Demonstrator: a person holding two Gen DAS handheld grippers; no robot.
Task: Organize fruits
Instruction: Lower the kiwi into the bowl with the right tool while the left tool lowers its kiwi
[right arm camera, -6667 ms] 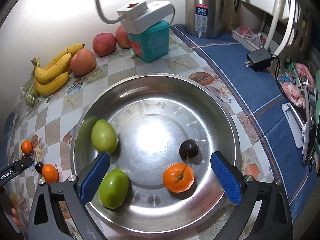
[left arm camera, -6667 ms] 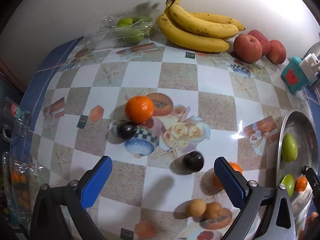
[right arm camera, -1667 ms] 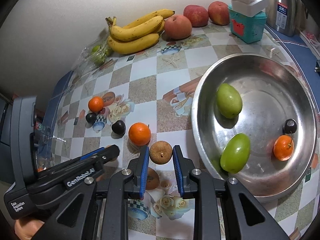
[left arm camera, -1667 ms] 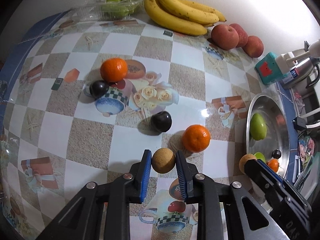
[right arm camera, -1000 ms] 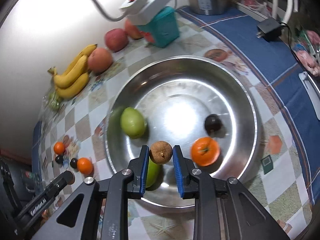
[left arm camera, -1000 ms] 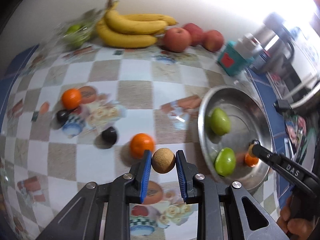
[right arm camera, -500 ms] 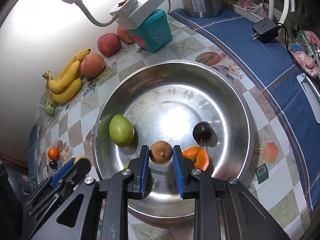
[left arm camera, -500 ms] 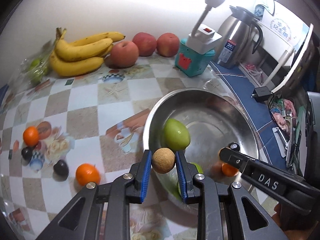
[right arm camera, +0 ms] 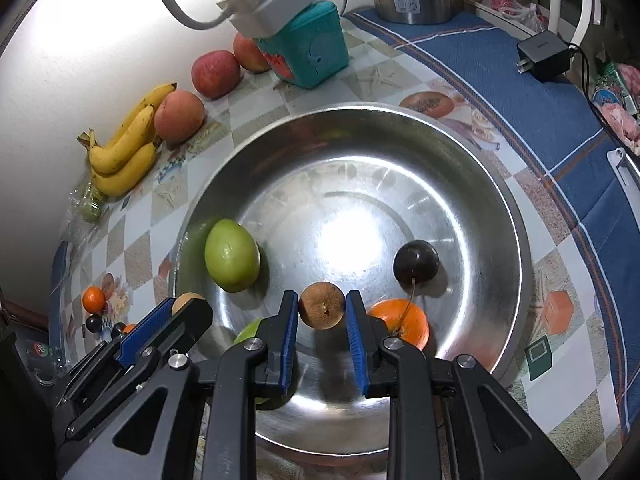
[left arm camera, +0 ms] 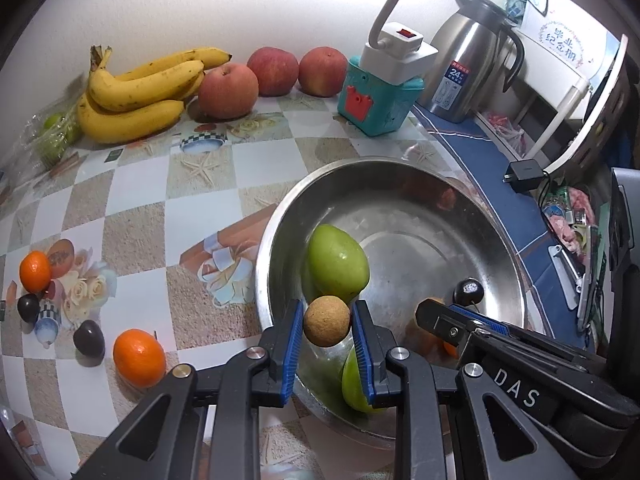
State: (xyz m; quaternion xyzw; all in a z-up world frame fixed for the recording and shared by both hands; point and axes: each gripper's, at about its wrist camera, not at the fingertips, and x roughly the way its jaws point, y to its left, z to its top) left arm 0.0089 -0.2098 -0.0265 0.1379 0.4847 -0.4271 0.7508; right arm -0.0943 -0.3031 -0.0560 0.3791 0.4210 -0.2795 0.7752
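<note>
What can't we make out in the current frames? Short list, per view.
- Left wrist: second green fruit in the steel bowl is half covered by the left gripper; the orange in the bowl is mostly behind the right gripper.
- Right wrist: that green fruit shows only as a sliver behind the right gripper's fingers.
- Both: bagged green fruit by the bananas is too small and wrapped to identify.

I see a teal box [left arm camera: 376,100] by the wall with a white plug block [left arm camera: 398,50] on top. A shiny metal jug [left arm camera: 466,68] stands near it on the blue cloth [right arm camera: 560,120]. A black charger [right arm camera: 544,58] lies there too. Far right, maybe snack packets [left arm camera: 572,216].
</note>
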